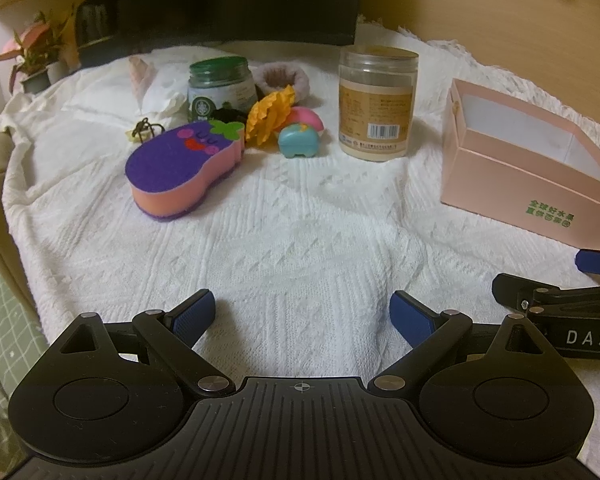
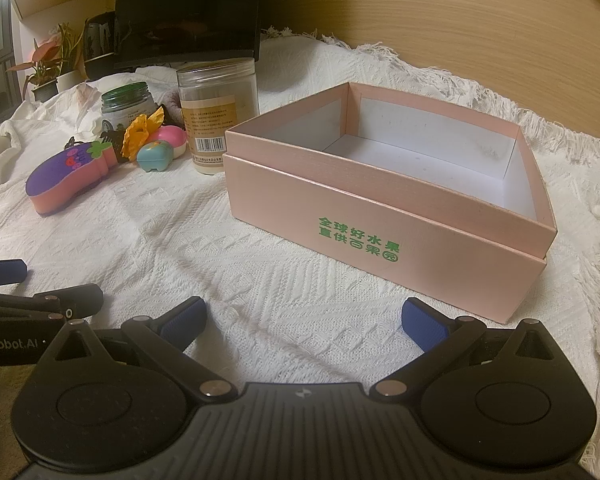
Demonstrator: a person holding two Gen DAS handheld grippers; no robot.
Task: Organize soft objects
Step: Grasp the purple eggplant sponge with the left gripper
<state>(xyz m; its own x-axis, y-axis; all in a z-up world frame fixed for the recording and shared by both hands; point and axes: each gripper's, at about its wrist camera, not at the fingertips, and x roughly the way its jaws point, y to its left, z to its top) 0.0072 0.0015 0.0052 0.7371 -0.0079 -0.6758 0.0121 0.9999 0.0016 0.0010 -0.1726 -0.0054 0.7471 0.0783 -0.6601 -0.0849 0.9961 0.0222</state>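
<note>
Eggplant sponge lies ahead-left of the spread, empty left tool.
Looks light and squashy; pinch across its narrow waist. Right tool, also spread, faces the empty pink box.

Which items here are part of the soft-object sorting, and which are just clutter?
For the job:
eggplant sponge
teal squishy toy
pink squishy
yellow crinkled piece
fuzzy scrunchie
pink box, empty, the likely bin

Lying about:
green-lidded jar
tall clear jar
potted plant
dark monitor
</note>
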